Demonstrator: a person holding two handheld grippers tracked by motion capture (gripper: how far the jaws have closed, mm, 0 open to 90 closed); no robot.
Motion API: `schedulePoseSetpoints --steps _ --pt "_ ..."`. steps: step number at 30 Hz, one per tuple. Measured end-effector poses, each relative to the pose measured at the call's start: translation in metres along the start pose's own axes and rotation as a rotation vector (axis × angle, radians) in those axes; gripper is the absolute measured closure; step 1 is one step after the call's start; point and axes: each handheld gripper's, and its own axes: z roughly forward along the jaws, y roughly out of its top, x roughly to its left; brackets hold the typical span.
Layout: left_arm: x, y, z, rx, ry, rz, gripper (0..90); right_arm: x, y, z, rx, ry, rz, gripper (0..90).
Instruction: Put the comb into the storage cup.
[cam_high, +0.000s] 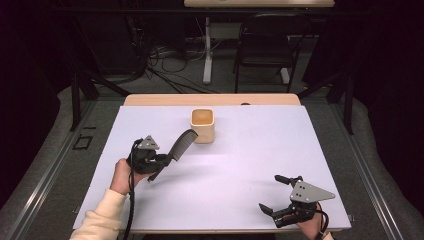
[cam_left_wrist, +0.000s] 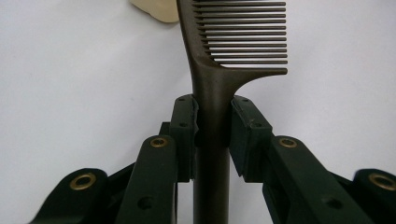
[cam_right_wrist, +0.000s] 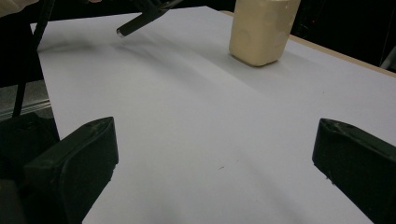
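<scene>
right tongs (cam_high: 274, 192) agape | left tongs (cam_left_wrist: 212, 121) clamp comb (cam_left_wrist: 219, 70) (high view: teeth near cup (cam_high: 203, 126))

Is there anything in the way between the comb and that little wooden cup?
Nothing visible. The left gripper holds the comb by its handle, and its toothed end is raised beside the wooden cup. Between them shows bare white table. The right gripper rests far off, near the table's front edge.

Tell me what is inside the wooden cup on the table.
From the high view, the wooden cup looks empty: bare tan inner walls show through its open top. Its floor cannot be seen, hidden by the near wall. The comb is outside it.
</scene>
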Motion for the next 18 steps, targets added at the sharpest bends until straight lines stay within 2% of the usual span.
schedulePoseSetpoints --steps 18 --pt "0.011 -0.001 0.003 -0.070 0.030 -0.045 72.4 0.000 0.000 0.000 0.002 0.002 -0.002 0.0"
